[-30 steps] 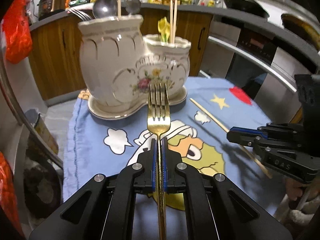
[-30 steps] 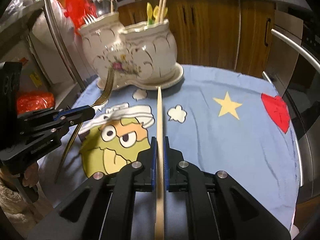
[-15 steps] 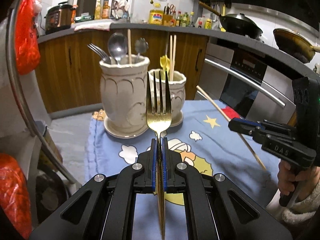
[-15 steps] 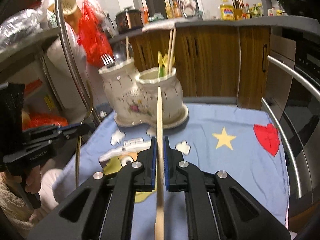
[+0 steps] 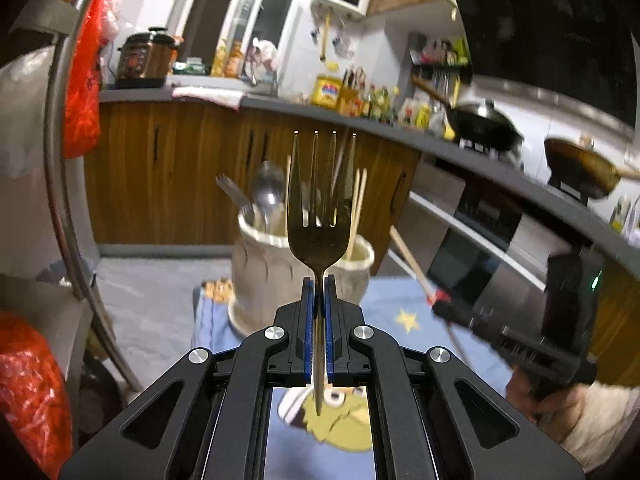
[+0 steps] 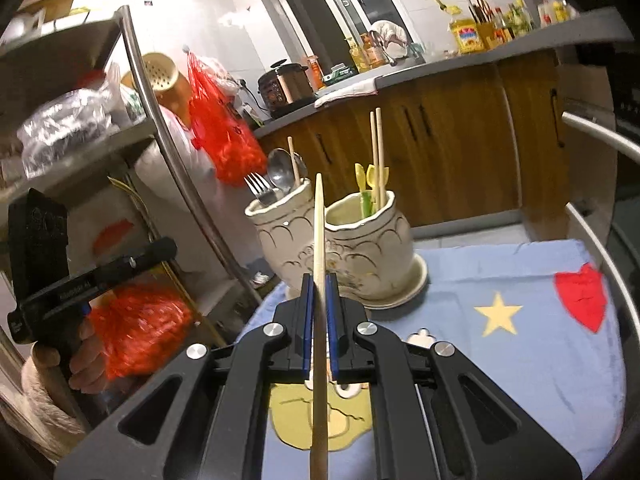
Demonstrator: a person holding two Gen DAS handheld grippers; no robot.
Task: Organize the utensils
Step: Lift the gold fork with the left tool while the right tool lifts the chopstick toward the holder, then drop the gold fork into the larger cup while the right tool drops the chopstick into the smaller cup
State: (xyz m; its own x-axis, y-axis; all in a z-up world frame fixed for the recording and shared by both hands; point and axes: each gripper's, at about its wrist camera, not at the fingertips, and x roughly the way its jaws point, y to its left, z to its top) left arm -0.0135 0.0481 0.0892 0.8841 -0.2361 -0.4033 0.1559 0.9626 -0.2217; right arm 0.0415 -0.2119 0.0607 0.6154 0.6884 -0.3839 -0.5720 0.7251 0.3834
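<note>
Between the blue pads of my left tongs [image 5: 319, 292] sat the neck of a gold fork [image 5: 320, 216], clamped tight, its four tines standing upward ahead of me and its handle running back under the tongs' frame. Straight beyond the fork's head I saw the cream ceramic holder [image 5: 276, 264], a joined pair of pots on one saucer base, resting on the blue cartoon-printed cloth [image 5: 208, 328] that covered the bench. The taller pot carried a silver fork [image 5: 234, 196], a spoon [image 5: 267, 188] and one wooden stick; the lower pot, to the right of my fork, held a pair of chopsticks [image 5: 358, 204].

My right tongs [image 6: 319, 296] were likewise closed, gripping a single wooden chopstick [image 6: 318, 240] partway along its length, so that its tip rose ahead of the pads and overlapped the seam between the two pots of the holder [image 6: 372, 248]. From this side I could also make out yellow and green plastic pieces beside the chopstick pair [image 6: 377, 156] in the nearer pot.

Left of my right tongs, the left tongs' body showed in a hand [image 6: 86, 360], well apart from the holder. Right of my left tongs, the right tongs [image 5: 436, 304] appeared blurred, with the chopstick [image 5: 408, 256] slanting up from them toward the holder.
</note>
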